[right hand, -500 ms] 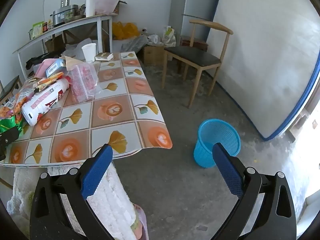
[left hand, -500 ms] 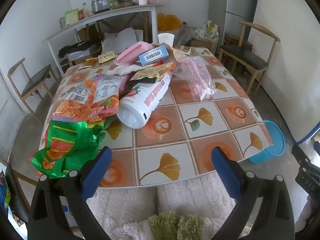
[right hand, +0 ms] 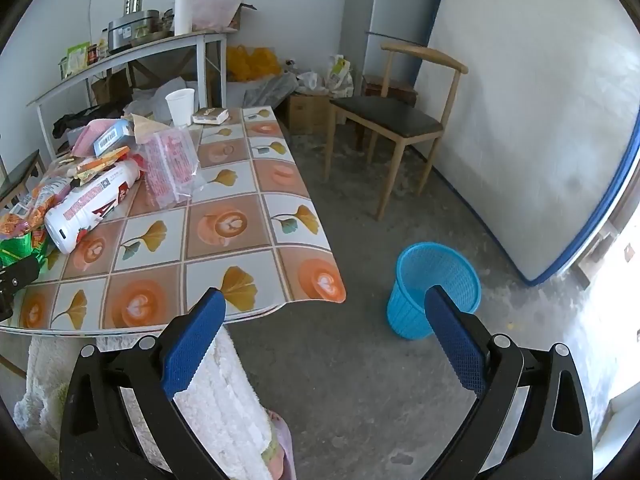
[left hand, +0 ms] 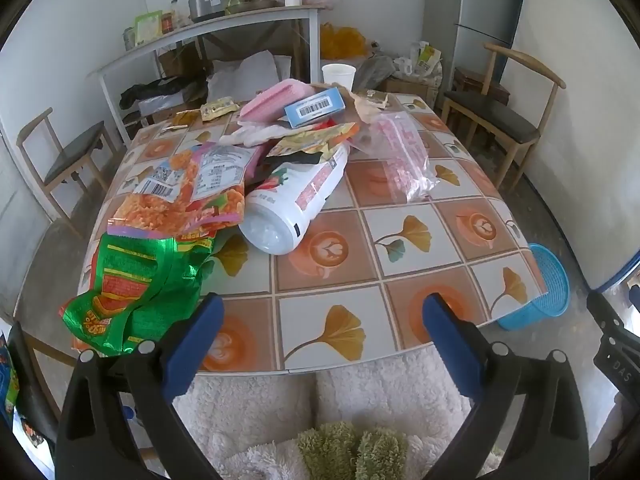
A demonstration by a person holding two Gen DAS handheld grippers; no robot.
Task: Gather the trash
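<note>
Trash is heaped on the tiled table (left hand: 400,312): a green crinkled wrapper (left hand: 132,292) at the near left, an orange snack bag (left hand: 188,196), a white bottle (left hand: 296,204) lying on its side, a clear bag with pink print (left hand: 404,160), a blue barcode box (left hand: 316,108) and a white paper cup (left hand: 338,75). My left gripper (left hand: 320,320) hangs open over the table's near edge, empty. My right gripper (right hand: 326,316) is open and empty too, over the floor beside the table corner. A blue mesh bin (right hand: 434,288) stands on the floor, partly behind its right finger.
A wooden chair (right hand: 396,120) stands right of the table, another chair (left hand: 68,160) left of it. A grey shelf table (left hand: 208,36) with pots is behind. A person's fluffy white clothing (left hand: 320,408) fills the near bottom. Bags and boxes (right hand: 304,92) lie by the far wall.
</note>
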